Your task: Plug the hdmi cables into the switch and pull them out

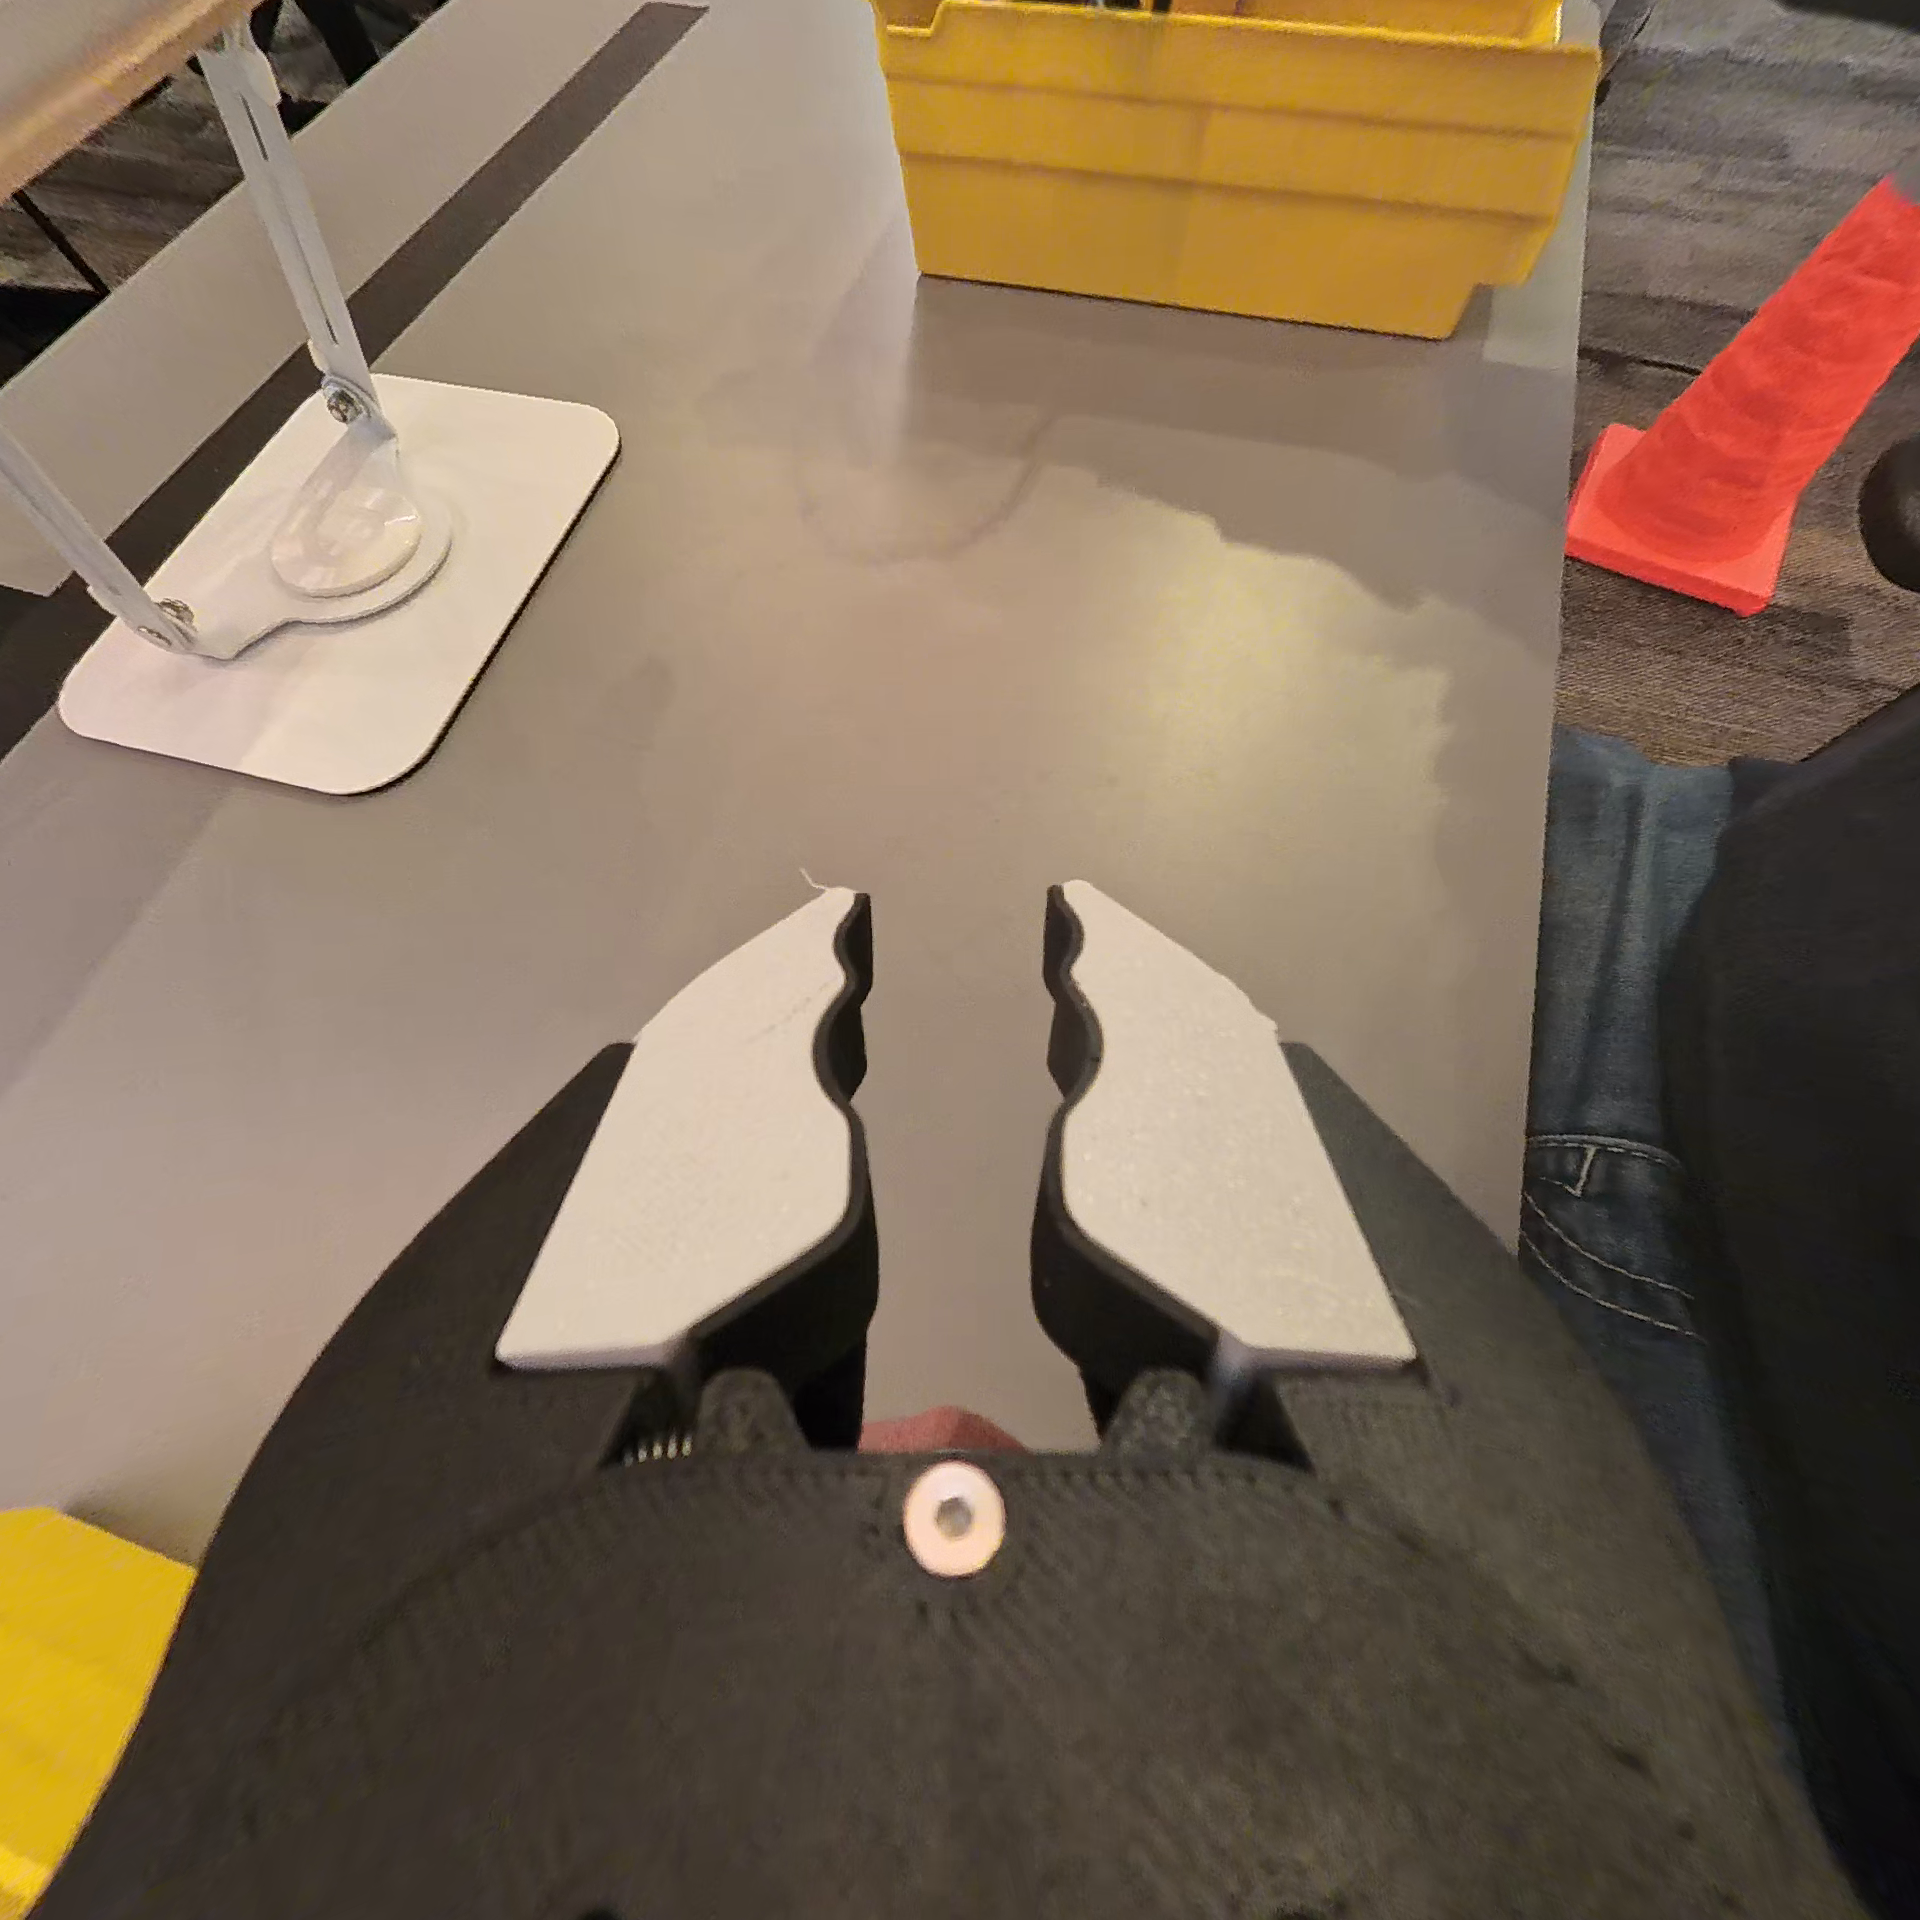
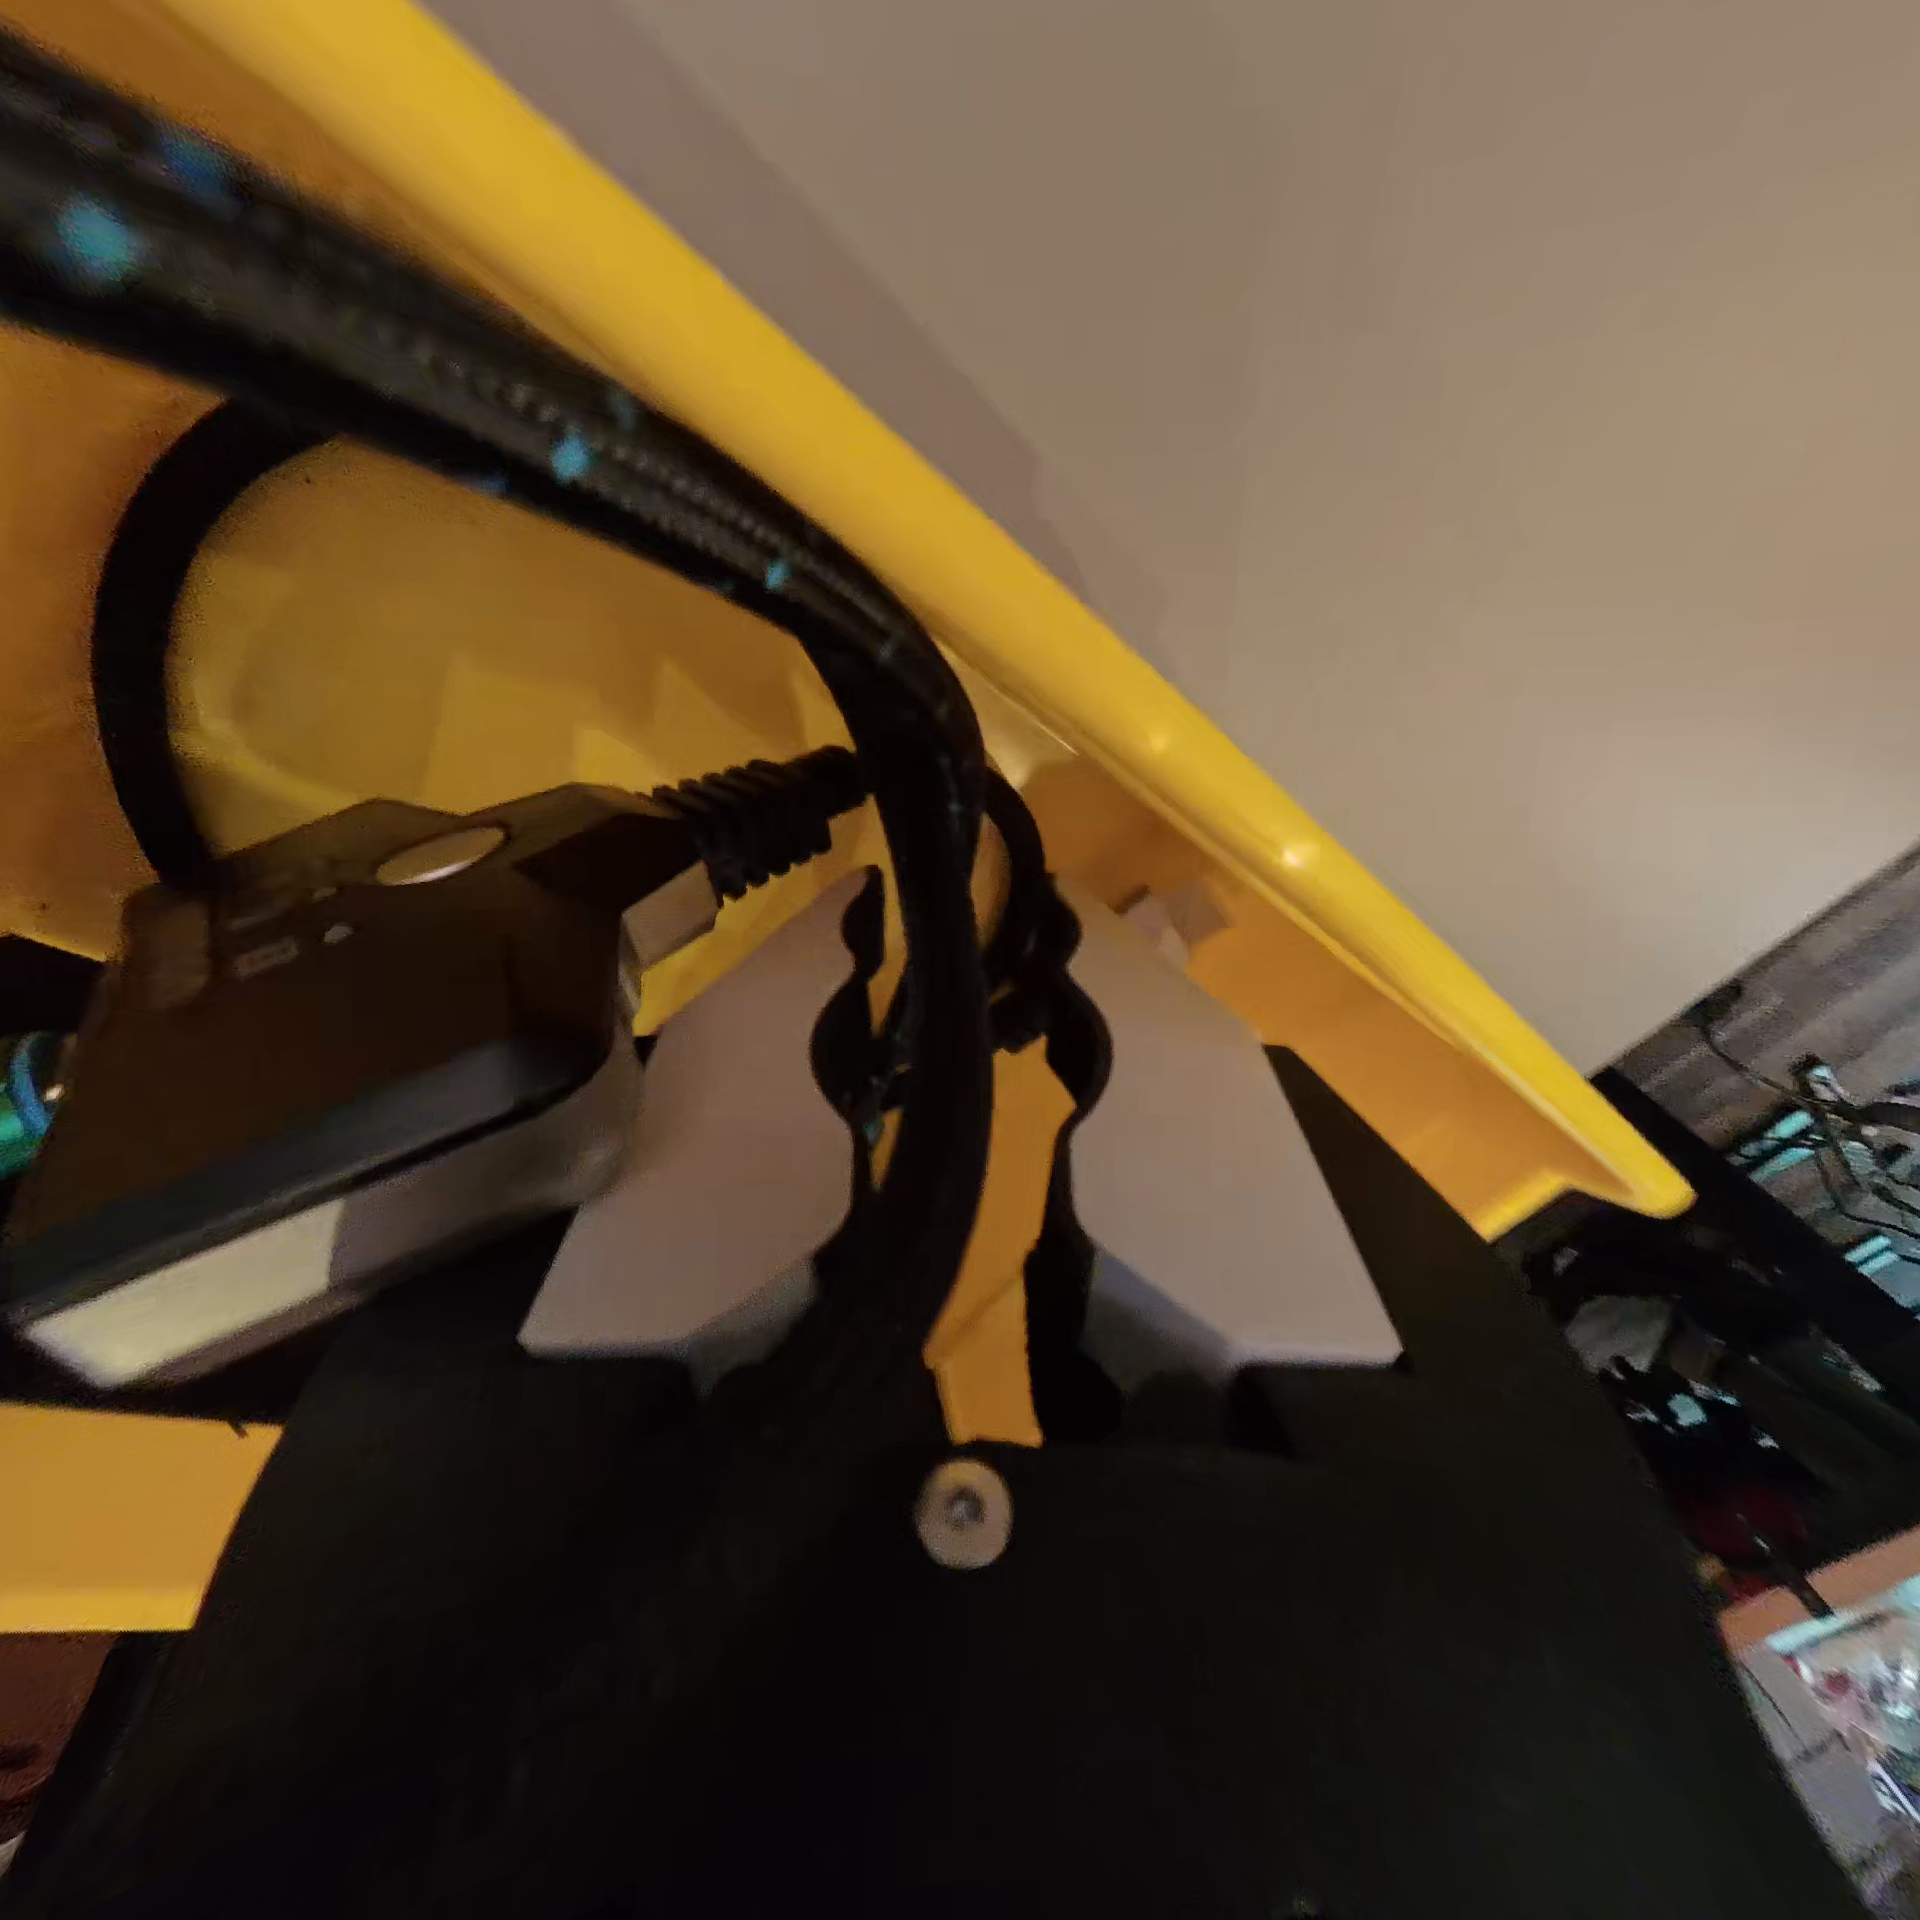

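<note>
The right gripper (image 2: 971, 971), inside the yellow plastic bin (image 2: 1143, 717), stands parted around a black braided HDMI cable (image 2: 935, 831), not clamped. The dark boxy switch (image 2: 343, 997) lies just to its left. The left gripper (image 1: 958, 909) hangs released above the grey counter (image 1: 1039, 623).

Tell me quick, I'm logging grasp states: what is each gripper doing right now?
Left gripper: open, empty, above the grey table.
Right gripper: inside the yellow bin, jaws apart around a braided black cable, not clamped.

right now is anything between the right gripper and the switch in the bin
Yes. A braided black cable runs between the right gripper fingers, and the switch lies off to their left inside the yellow bin.
</note>
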